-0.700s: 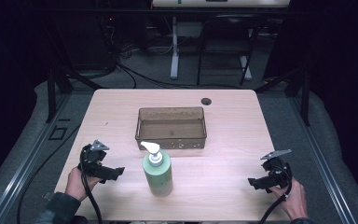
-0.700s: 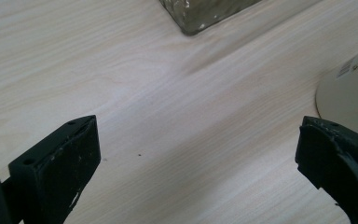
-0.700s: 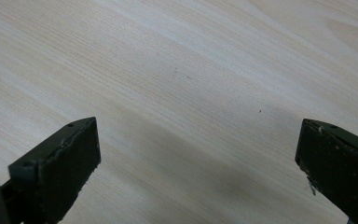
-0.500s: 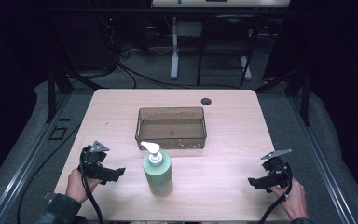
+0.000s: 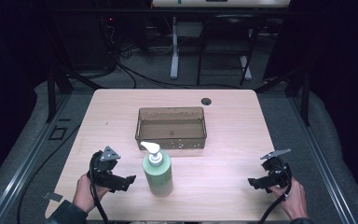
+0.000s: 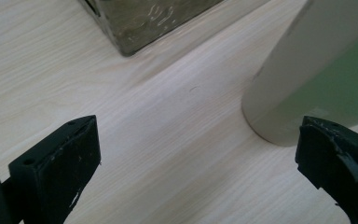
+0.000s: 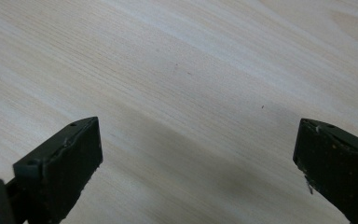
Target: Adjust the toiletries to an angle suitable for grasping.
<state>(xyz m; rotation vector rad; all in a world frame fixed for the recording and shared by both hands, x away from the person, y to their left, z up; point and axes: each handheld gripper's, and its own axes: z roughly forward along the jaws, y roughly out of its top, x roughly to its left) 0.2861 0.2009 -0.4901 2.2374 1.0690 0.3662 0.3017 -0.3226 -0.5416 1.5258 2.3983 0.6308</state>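
green soap bottle upright just right of the left gripper, apparently untouched

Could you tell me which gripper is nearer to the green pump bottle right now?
Left. The left gripper sits just beside the green pump bottle, jaws open toward it, not touching. The right gripper rests far across the table, near its right edge.

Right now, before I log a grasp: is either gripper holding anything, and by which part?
Nothing is held. The left gripper stands open beside the soap bottle, not touching it; the right gripper is open over bare table.
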